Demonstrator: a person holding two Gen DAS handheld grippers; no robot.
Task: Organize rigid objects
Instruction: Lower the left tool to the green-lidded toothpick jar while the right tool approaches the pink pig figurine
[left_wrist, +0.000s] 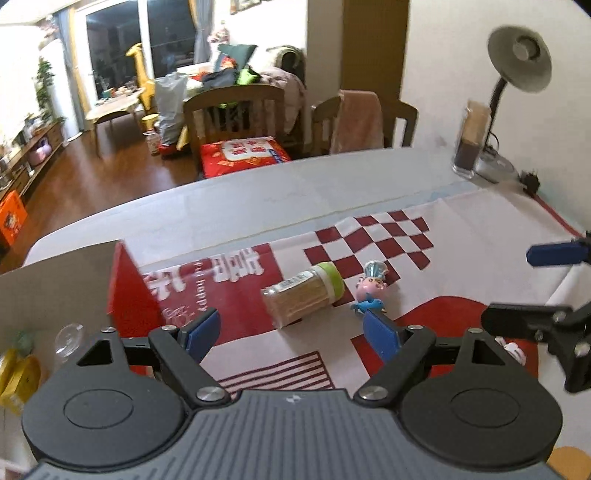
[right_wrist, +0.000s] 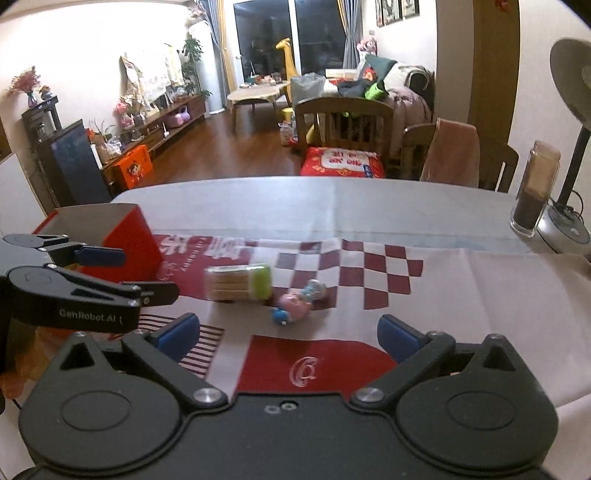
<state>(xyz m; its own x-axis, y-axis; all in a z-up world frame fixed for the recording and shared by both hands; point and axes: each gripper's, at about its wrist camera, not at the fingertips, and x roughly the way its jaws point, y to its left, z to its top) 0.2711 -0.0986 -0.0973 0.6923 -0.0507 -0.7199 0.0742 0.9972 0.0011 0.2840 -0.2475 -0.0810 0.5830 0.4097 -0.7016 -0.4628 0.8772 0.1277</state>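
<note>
Two items still lay loose on the cloth-covered worktop (right_wrist: 369, 206): a clear green-capped toothpick jar (left_wrist: 303, 295) on its side and, touching it, a pink plastic pig figurine (left_wrist: 371, 290). Leftward, the red cardboard box (left_wrist: 74, 280) already held some things. Both hand-held grippers, left (left_wrist: 291, 332) and right (right_wrist: 290, 338), were released and empty, with open room rightward.

Beyond the desk (right_wrist: 332, 199), wooden chairs (right_wrist: 343, 122) stand on dark wood floor (right_wrist: 207, 147), dark windows (right_wrist: 288, 37) at twelve o'clock, a lamp (left_wrist: 519, 55) at two.
</note>
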